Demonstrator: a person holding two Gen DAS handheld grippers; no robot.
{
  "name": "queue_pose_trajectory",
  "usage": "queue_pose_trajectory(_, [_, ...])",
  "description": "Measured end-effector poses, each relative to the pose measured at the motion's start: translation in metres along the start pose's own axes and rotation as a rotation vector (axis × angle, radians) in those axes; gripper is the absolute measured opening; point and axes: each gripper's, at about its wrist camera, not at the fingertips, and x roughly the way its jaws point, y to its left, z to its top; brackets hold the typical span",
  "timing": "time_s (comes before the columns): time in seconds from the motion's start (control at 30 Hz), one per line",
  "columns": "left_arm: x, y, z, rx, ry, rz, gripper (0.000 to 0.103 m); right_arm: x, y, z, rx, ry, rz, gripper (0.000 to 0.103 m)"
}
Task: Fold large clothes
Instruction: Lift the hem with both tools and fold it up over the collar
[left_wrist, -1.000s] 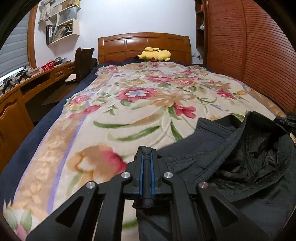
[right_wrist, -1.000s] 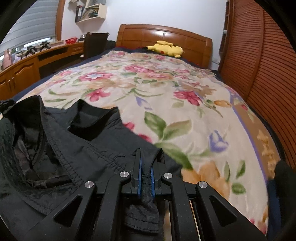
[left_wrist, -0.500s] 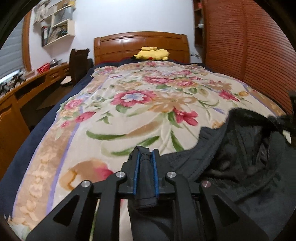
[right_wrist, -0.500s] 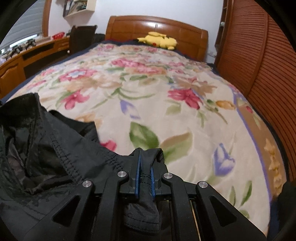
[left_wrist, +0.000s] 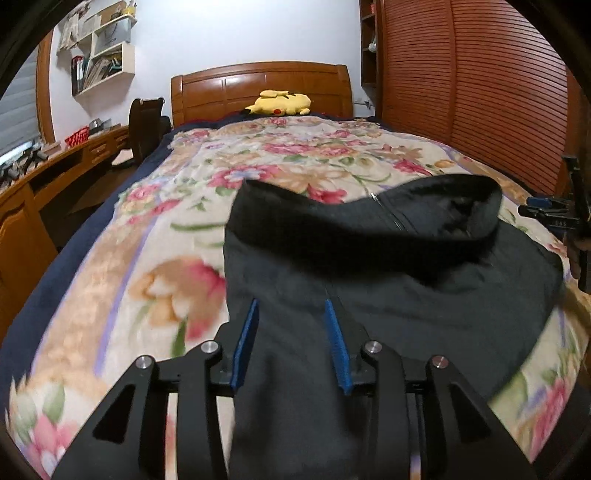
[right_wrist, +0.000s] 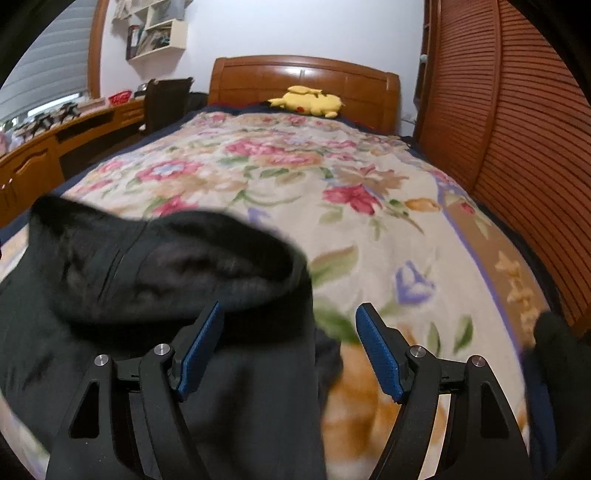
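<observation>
Both cameras sit low at the foot of the bed (left_wrist: 110, 258), each looking forward between its own jaws toward the headboard (left_wrist: 258, 88).

The left wrist view is offset to the left half of the bed; the black garment (left_wrist: 388, 280) fills its lower centre and right, close to the lens. The right gripper (left_wrist: 554, 218) appears at its right edge.

The right wrist view is offset to the right; the garment (right_wrist: 147, 295) fills its lower left, and the louvred wall (right_wrist: 517, 129) is close on its right.

Both views share the floral bedspread (right_wrist: 332, 177), the yellow plush toy (right_wrist: 310, 101), the headboard, the wall shelves (left_wrist: 99, 55) and the desk (right_wrist: 55, 136) on the left.
</observation>
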Motion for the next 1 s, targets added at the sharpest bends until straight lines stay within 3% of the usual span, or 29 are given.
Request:
queue_pose_trajectory(0.2, [-0.014, -0.008, -0.041, -0.006, 0.024, 0.018, 0.038, -0.026, 0.005, -0.041, 0.000, 0.032, 0.028, 0.076])
queue_pose_trajectory(0.4, [-0.024, -0.012, -0.049, -0.074, -0.012, 0.014, 0.038, -0.042, 0.024, -0.059, -0.035, 0.038, 0.038, 0.076])
queue_pose_trajectory(0.67, [-0.025, -0.024, -0.058, -0.068, -0.055, 0.027, 0.038, -0.043, 0.061, -0.040, -0.089, 0.001, 0.086, 0.076])
queue_pose_trajectory(1.0, [-0.029, -0.032, -0.065, -0.031, -0.091, 0.036, 0.038, -0.012, 0.142, 0.008, -0.229, -0.010, 0.211, 0.076])
